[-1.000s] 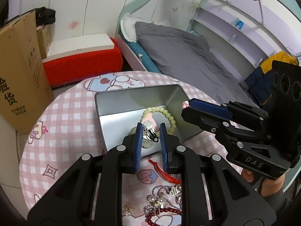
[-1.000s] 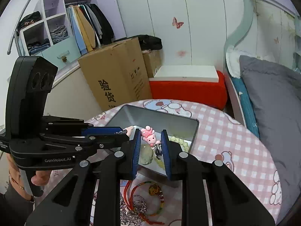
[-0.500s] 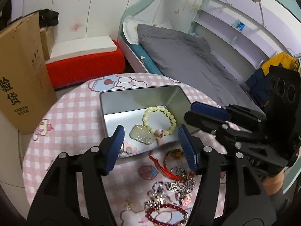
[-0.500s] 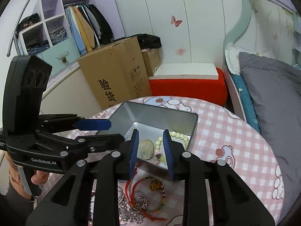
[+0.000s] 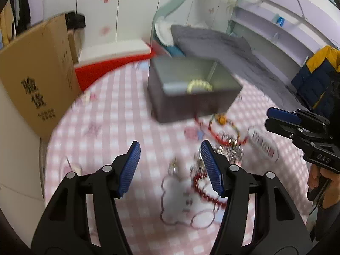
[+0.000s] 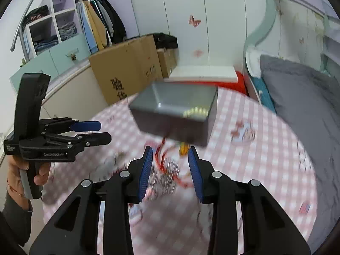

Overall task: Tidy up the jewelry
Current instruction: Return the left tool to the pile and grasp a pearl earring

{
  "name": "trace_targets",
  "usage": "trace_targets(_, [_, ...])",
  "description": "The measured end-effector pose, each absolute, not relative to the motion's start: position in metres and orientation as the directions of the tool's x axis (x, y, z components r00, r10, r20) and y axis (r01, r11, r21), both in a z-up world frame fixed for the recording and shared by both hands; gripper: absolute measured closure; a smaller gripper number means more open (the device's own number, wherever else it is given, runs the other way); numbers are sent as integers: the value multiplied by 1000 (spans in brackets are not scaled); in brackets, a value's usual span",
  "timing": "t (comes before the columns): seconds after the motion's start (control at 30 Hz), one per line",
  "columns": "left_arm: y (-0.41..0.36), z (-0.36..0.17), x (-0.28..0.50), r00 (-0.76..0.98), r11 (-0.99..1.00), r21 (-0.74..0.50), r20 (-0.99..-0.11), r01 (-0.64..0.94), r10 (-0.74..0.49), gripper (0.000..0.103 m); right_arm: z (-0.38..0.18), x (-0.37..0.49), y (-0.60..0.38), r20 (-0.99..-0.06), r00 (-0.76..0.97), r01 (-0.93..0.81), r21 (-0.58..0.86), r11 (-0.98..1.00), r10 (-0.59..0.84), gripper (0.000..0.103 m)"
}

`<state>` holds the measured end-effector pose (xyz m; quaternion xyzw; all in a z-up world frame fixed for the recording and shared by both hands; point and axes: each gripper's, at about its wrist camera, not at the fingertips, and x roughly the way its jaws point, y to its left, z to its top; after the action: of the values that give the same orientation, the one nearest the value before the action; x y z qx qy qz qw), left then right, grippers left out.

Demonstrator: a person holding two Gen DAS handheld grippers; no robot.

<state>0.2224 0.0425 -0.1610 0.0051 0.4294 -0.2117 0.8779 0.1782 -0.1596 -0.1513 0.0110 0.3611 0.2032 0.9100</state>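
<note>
Both hand-held grippers withdrew; tin (image 5: 191, 104) keeps bead bracelet (image 5: 199, 85).

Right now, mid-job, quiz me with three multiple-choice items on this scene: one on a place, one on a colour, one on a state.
1. Where does the pale bead bracelet lie?
A. inside the metal tin
B. on the checked tablecloth
C. between the left tongs

2. What colour is the loose cord on the cloth just in front of the tin?
A. green
B. red
C. white

3. How do the right tongs stand?
A. clamped on a necklace
B. shut on nothing
C. open, nothing gripped

Answers:
1. A, the beads show over the tin's near wall.
2. B, a red strand trails from the tin's front edge.
3. C, the blue pads stand apart; their jaws have just been opening, with the jewelry pile lying on the cloth beyond them.
</note>
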Motion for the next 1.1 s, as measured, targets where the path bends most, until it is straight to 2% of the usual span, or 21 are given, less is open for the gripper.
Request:
trace_targets(0.17, [45,-180,213,520,915,-183,-775,360,-359,56,-168,165,-156,-680,624,-347,203,916,387,70])
trace_targets(0.53, [35,-196,215,514,922,-143,-794,361,-324,66,-188,157,-151,-715,600,-334,184,925,359,70])
trace_targets(0.6, [35,-197,217,521,924,-135,-793,357,-317,70,-188,158,-150,-713,603,-335,180,925,358,70])
trace_targets(0.67, [34,-198,218,535,930,-98,-794,353,-287,82,-186,159,-150,-709,610,-338,172,925,354,70])
trace_targets(0.77, [36,-198,217,551,937,-83,-790,341,-270,92,-184,164,-144,-702,612,-353,168,920,363,70])
trace_targets(1.1, [64,-193,211,560,937,-177,-763,300,-323,92,-182,189,-88,-708,570,-481,122,868,416,70])
